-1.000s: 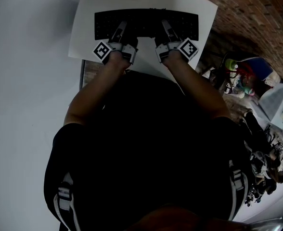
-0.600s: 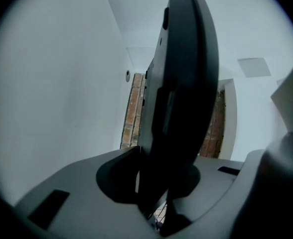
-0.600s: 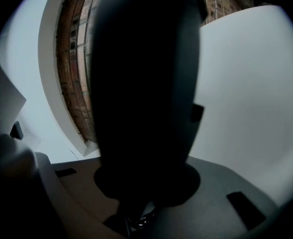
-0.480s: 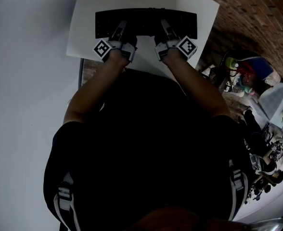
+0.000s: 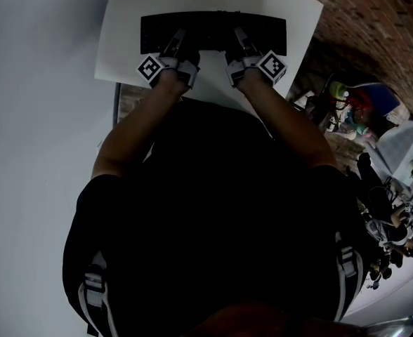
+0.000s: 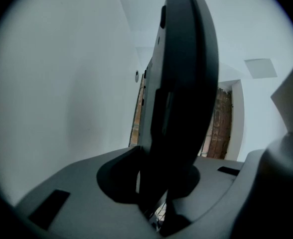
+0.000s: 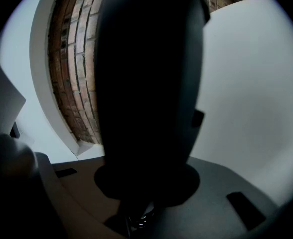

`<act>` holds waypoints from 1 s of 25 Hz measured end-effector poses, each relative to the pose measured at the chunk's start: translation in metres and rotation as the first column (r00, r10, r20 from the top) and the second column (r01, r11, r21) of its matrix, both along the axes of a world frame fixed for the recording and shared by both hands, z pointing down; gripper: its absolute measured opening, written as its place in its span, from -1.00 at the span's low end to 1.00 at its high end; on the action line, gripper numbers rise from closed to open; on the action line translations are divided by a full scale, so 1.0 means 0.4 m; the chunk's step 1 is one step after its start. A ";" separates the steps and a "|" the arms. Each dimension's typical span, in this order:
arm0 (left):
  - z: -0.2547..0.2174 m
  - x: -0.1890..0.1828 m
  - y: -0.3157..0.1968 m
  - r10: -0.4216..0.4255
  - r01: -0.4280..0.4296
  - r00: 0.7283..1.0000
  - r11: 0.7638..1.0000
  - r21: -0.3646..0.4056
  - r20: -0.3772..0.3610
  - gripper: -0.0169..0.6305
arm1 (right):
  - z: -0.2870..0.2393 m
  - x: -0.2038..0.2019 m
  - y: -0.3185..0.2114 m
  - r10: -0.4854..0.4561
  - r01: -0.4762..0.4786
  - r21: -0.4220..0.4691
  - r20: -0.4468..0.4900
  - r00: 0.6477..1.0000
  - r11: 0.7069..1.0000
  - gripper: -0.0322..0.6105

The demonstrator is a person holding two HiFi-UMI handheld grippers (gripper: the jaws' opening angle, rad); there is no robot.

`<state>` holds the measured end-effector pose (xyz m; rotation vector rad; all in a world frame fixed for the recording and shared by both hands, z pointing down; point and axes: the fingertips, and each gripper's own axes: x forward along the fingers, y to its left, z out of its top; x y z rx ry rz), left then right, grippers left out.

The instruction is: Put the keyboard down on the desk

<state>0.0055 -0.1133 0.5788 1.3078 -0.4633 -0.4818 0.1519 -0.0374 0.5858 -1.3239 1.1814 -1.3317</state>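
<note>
The flat black plastic keyboard point(image 5: 213, 32) hangs over the white rectangular desk point(image 5: 115, 41), its long axis running across the desk; left gripper point(image 5: 178, 42) and right gripper point(image 5: 239, 41) each clamp its near edge, evenly spaced

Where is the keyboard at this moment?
Top centre of the head view: the keyboard is held by the left claw and right claw, over the white desk.

Keyboard point(image 5: 213, 30) keys indistinct in the dark
</note>
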 end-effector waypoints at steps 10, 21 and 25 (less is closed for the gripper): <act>0.056 -0.006 0.005 -0.002 0.004 0.999 0.999 -0.033 0.037 -0.67 | 0.059 -0.007 0.000 -0.025 0.025 -0.036 0.026 0.999 0.999 -0.53; 0.103 -0.013 0.008 -0.007 0.010 0.999 0.998 -0.065 0.054 -0.67 | 0.107 -0.014 0.003 -0.038 0.041 -0.073 0.044 0.998 0.996 -0.53; 0.123 -0.018 0.009 -0.003 0.008 0.998 0.997 -0.072 0.069 -0.68 | 0.129 -0.020 0.005 -0.039 0.044 -0.093 0.062 0.997 0.995 -0.54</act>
